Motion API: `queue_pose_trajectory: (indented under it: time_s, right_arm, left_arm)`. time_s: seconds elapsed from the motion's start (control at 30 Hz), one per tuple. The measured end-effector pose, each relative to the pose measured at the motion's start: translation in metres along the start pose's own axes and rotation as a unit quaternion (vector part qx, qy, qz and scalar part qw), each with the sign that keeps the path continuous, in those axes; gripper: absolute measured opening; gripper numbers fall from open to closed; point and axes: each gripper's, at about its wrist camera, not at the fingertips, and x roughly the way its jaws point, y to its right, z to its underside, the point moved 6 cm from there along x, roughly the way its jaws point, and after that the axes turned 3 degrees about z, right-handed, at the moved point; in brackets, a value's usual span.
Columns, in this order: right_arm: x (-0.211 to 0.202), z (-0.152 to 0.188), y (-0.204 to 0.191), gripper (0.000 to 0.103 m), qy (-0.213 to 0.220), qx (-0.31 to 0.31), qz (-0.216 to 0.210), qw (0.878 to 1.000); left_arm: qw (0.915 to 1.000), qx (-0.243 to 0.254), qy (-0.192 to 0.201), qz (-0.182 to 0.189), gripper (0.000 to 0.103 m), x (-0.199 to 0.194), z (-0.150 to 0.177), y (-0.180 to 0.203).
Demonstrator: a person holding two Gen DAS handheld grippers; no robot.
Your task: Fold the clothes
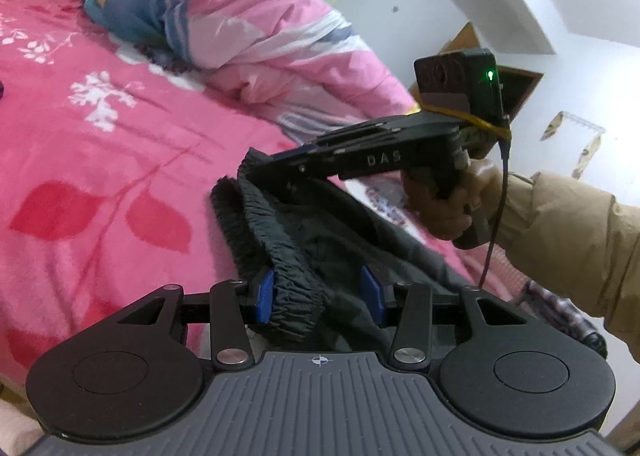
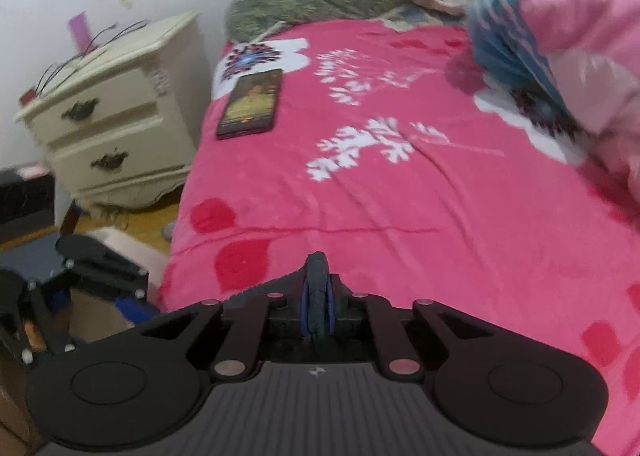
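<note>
The pink bedspread (image 1: 100,160) carries everything. At its near edge, well short of the heaped quilt (image 1: 248,28), lie the dark trousers (image 1: 320,248). The step looks like taking the waistband at two spots. The right gripper (image 1: 250,162) is clenched on the waistband's far end. The left gripper (image 1: 320,292) has the waistband between its fingers; whether they press it, I cannot tell. Next, both likely lift together and spread the trousers flat.

The dark trousers (image 1: 320,240) are matt cloth, ruched at the elastic waistband; the pink blanket (image 2: 400,208) looks soft and fleecy; the far quilt (image 1: 256,44) is smooth, slightly shiny cloth; the nightstand (image 2: 112,116) is cream-painted wood.
</note>
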Motion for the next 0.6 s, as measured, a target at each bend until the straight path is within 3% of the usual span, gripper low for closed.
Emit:
queue_pose_trajectory:
  time_s: [0.03, 0.07, 0.17, 0.23, 0.33, 0.43, 0.6]
  right_arm:
    - [-0.004, -0.001, 0.003, 0.034, 0.008, 0.013, 0.008, 1.000]
    - [-0.007, -0.001, 0.007, 0.040, 0.016, 0.026, 0.017, 0.999]
    - [-0.044, -0.001, 0.019, 0.048, 0.077, 0.082, 0.041, 0.993]
    - [-0.078, 0.005, 0.030, 0.057, 0.127, 0.129, 0.064, 0.981]
    - [-0.133, 0.031, 0.047, 0.057, 0.196, 0.192, 0.108, 0.956]
    - [-0.172, 0.066, 0.053, 0.057, 0.226, 0.222, 0.147, 0.937]
    - [-0.188, 0.122, 0.050, 0.056, 0.200, 0.225, 0.201, 0.932]
  left_arm:
    - [1.0000, 0.000, -0.003, -0.004, 0.044, 0.000, 0.000, 0.000]
    - [1.0000, -0.001, -0.005, -0.007, 0.044, -0.001, 0.001, -0.001]
    - [0.9999, -0.004, -0.005, -0.011, 0.047, -0.007, 0.000, -0.001]
    - [0.9999, 0.005, 0.005, -0.015, 0.048, -0.014, -0.004, 0.002]
    - [0.9989, 0.030, 0.027, -0.023, 0.048, -0.025, -0.013, 0.011]
    - [0.9976, 0.049, 0.042, -0.023, 0.048, -0.026, -0.026, 0.023]
    - [0.9955, 0.087, 0.027, -0.024, 0.049, 0.015, -0.046, 0.042]
